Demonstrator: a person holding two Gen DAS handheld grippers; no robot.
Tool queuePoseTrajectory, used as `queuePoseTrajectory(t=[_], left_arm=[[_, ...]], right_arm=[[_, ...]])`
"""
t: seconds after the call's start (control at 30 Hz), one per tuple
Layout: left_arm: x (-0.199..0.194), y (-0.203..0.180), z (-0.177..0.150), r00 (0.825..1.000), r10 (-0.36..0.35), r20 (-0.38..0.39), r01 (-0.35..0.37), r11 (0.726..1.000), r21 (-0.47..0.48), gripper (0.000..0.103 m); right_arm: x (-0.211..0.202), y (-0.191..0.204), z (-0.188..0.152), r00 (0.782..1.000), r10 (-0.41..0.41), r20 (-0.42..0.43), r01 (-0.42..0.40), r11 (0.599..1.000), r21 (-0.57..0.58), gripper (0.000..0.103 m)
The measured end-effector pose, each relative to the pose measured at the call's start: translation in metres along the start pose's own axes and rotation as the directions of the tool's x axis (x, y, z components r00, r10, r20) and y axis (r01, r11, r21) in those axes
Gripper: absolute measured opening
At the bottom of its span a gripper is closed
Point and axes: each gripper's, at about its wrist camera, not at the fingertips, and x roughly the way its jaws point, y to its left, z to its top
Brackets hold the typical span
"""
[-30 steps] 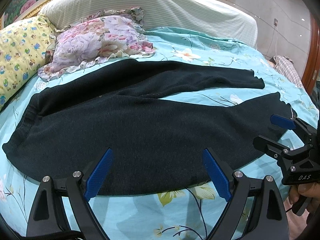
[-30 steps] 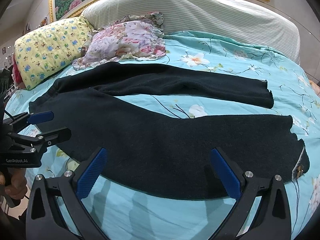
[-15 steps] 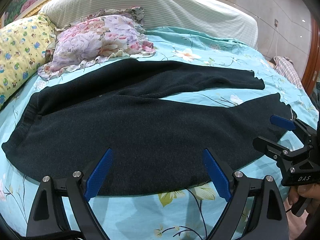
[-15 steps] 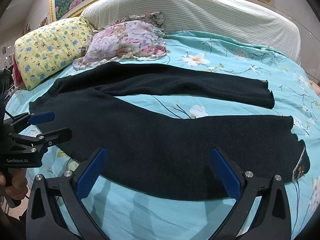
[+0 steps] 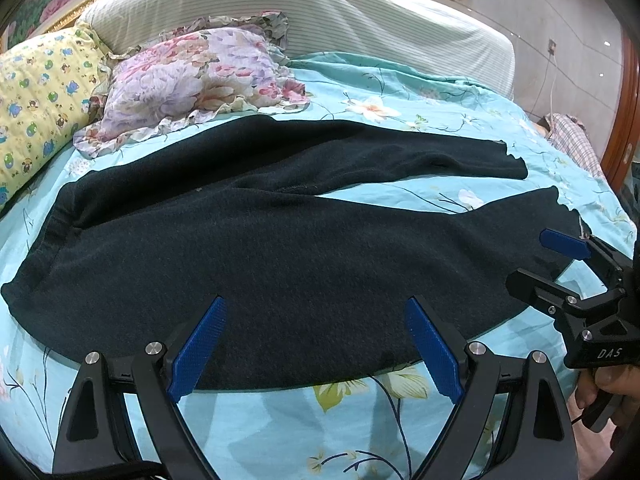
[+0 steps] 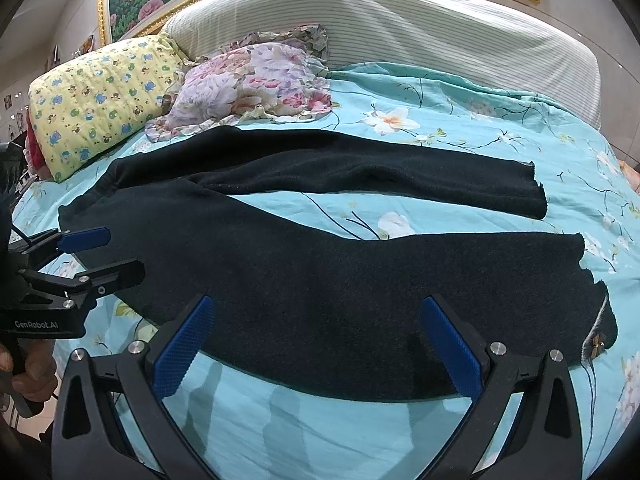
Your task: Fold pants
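i hold both grippers over the near edge of a bed, where dark pants (image 5: pixel 280 248) lie spread flat on a turquoise floral sheet (image 5: pixel 320 432), the two legs splayed apart. my left gripper (image 5: pixel 316 344) has its blue-padded fingers (image 5: pixel 198 342) spread wide with nothing between them — the near hem of the thigh and seat lies just ahead of the tips, the waistband off beyond the left finger. my right gripper (image 6: pixel 320 344) is likewise wide open and empty, its fingers (image 6: pixel 452 348) straddling the near edge of the closer leg, whose cuff ends beyond the right finger. each gripper shows at the edge of the other's view, held by a hand (image 5: pixel 612 384) and hovering close over the cloth; i cannot tell whether either touches it. ahead of the fingers, past the far leg, a flowered pillow (image 6: pixel 248 88) and a yellow pillow (image 6: pixel 100 96) rest against a striped headboard (image 6: pixel 400 20).
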Motion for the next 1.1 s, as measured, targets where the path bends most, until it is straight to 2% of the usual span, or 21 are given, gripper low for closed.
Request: queuePoseTrajectory(t=[0.7, 1.1], left_arm=[[0.006, 0.003, 0.003, 0.999, -0.018, -0.033, 0.018, 1.0, -0.009, 0.092], [0.022, 0.004, 0.052, 0.997, -0.059, -0.049, 0.061, 0.997, 0.052, 0.092]], right_arm=[[-0.003, -0.005, 0.001, 1.0, 0.017, -0.011, -0.016, 0.999, 0.038, 0.103], [0.0, -0.033, 0.024, 1.0, 0.017, -0.02, -0.015, 0.996, 0.089, 0.103]])
